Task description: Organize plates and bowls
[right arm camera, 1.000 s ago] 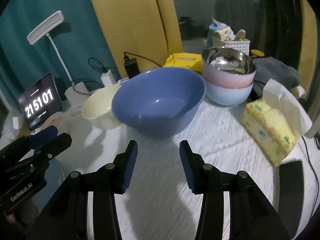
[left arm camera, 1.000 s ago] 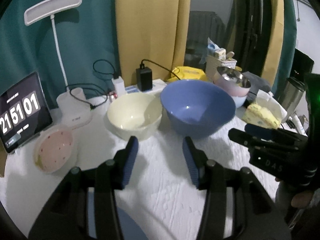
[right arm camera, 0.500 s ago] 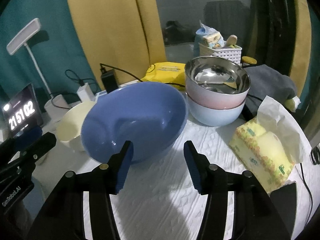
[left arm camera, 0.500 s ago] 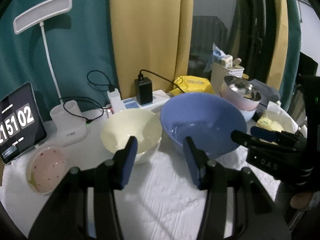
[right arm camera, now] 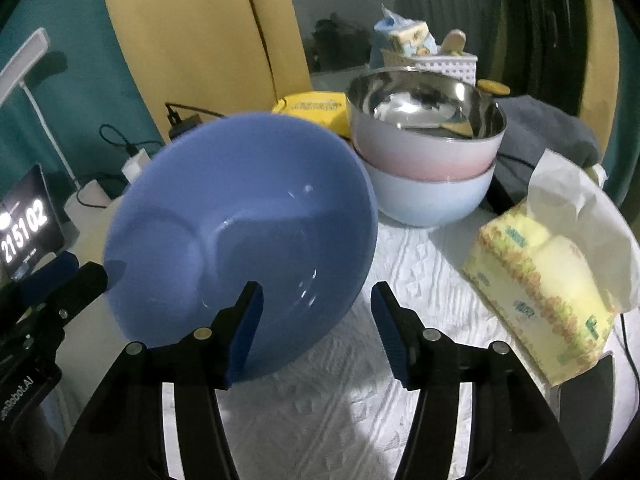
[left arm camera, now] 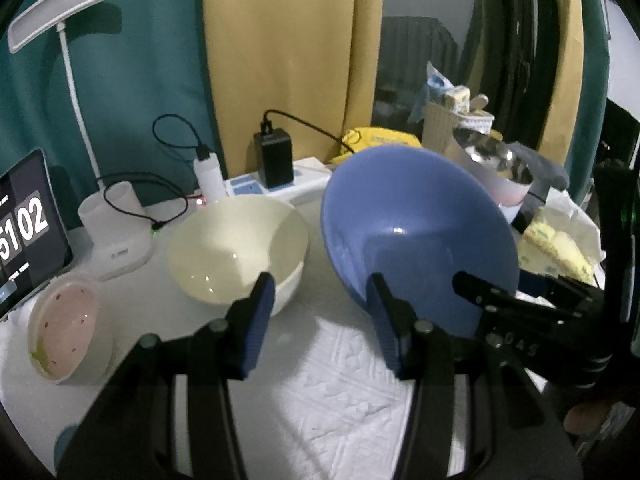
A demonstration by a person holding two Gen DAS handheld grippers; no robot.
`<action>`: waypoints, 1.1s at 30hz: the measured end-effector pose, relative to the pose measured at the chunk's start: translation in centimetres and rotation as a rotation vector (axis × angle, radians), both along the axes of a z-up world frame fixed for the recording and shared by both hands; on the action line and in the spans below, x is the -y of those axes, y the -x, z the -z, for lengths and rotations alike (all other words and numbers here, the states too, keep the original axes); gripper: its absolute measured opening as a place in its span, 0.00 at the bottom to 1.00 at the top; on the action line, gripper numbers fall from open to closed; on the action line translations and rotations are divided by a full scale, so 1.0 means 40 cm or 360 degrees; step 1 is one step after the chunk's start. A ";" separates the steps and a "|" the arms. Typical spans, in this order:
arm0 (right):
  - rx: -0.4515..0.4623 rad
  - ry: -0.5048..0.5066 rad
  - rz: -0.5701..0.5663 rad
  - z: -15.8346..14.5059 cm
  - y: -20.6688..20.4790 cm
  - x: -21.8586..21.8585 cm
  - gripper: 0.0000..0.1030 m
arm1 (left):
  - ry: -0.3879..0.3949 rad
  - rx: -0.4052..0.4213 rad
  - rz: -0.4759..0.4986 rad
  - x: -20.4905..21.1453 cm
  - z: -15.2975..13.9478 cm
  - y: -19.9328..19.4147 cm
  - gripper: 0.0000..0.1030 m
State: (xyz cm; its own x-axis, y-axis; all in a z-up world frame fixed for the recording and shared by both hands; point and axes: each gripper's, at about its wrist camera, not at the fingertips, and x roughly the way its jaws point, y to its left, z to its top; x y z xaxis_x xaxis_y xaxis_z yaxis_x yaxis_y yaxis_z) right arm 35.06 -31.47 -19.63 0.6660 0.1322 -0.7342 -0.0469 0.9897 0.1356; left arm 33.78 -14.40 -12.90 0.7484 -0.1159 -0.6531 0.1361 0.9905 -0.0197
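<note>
A large blue bowl (right arm camera: 240,220) stands mid-table on the white cloth, with a cream bowl (left arm camera: 236,248) just left of it. My right gripper (right arm camera: 318,328) is close in front of the blue bowl. Its jaws are opening, the bowl's near right rim lies between them, and the pads do not press on it. My left gripper (left arm camera: 320,320) is open over bare cloth, one fingertip before each bowl. A small pink bowl (left arm camera: 64,328) sits at the near left. A steel-lined pink bowl is stacked in a pale blue one (right arm camera: 424,160) at the back right.
A yellow tissue pack (right arm camera: 540,280) lies right of the blue bowl. A tablet showing a clock (left arm camera: 24,232), a white desk lamp (left arm camera: 116,236), and a power strip with a charger (left arm camera: 276,160) line the back left. A basket of items (right arm camera: 432,60) stands behind the stacked bowls.
Both grippers have come forward and down toward the bowls, which now look larger. The right gripper's jaws have spread wider. The left jaws keep the same gap.
</note>
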 end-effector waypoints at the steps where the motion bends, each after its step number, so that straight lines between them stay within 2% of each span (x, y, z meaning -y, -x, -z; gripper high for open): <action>1: -0.0009 -0.0007 0.0009 0.007 -0.001 0.005 0.58 | -0.0008 -0.0007 0.0006 0.006 0.004 -0.002 0.48; 10: -0.0021 -0.0085 -0.0029 0.031 -0.003 0.014 0.55 | -0.0068 -0.0020 0.0040 0.047 0.030 -0.006 0.47; 12: -0.0025 -0.0096 -0.0045 0.033 -0.002 0.011 0.44 | -0.0074 -0.0027 0.0052 0.052 0.035 -0.007 0.47; 13: -0.0026 -0.0091 -0.0048 0.033 -0.002 0.009 0.40 | -0.0070 -0.0026 0.0061 0.055 0.037 -0.007 0.45; 15: -0.0033 -0.0087 -0.0051 0.034 -0.003 0.007 0.25 | -0.0069 -0.0023 0.0076 0.059 0.039 -0.006 0.39; 17: -0.0027 -0.0091 -0.0053 0.033 0.000 0.007 0.23 | -0.0066 -0.0028 0.0090 0.063 0.041 -0.006 0.29; 18: -0.0024 -0.0095 -0.0056 0.030 0.000 0.007 0.20 | -0.0063 -0.0032 0.0090 0.065 0.042 -0.005 0.29; 33: 0.0005 -0.0089 -0.0042 -0.009 0.054 0.001 0.19 | -0.0034 0.0009 0.0095 0.060 0.010 0.041 0.26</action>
State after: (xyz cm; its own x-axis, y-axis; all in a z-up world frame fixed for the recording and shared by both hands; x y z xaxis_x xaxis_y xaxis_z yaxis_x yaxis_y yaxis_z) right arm 32.90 -31.52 -19.25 0.6642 0.1901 -0.7230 -0.0731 0.9790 0.1903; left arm 32.14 -16.81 -13.31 0.7444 -0.1468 -0.6514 0.1952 0.9808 0.0020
